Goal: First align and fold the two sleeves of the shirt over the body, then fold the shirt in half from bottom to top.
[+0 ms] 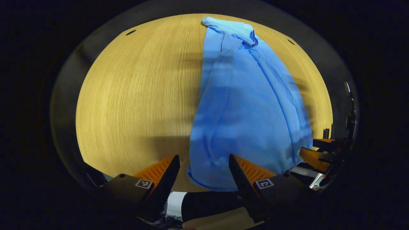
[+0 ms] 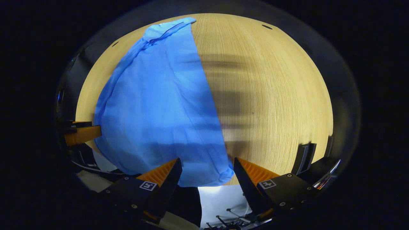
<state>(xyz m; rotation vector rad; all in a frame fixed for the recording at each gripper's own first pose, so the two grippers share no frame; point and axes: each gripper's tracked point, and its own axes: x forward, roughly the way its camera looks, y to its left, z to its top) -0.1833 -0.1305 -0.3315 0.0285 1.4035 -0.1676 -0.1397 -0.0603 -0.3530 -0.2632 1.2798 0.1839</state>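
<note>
A light blue shirt (image 1: 249, 111) lies lengthwise on the round wooden table (image 1: 134, 95), collar (image 1: 247, 33) at the far end and hem at the near edge. It looks narrow, with folds of cloth lying over its body. My left gripper (image 1: 204, 158) is open, and the shirt's near left hem corner lies between its spread fingers. In the right gripper view the shirt (image 2: 159, 105) fills the left half. My right gripper (image 2: 207, 160) is open too, with the near right hem corner (image 2: 227, 174) lying in its gap. Each view shows the other gripper (image 1: 314, 158) (image 2: 83, 134) at its side.
The table's near edge runs just under both grippers, and the hem hangs slightly over it. Bare wood (image 2: 274, 95) lies on either side of the shirt. Dark upright pieces (image 2: 305, 158) stand at the table's right rim. Small holes (image 1: 130, 32) mark the far tabletop.
</note>
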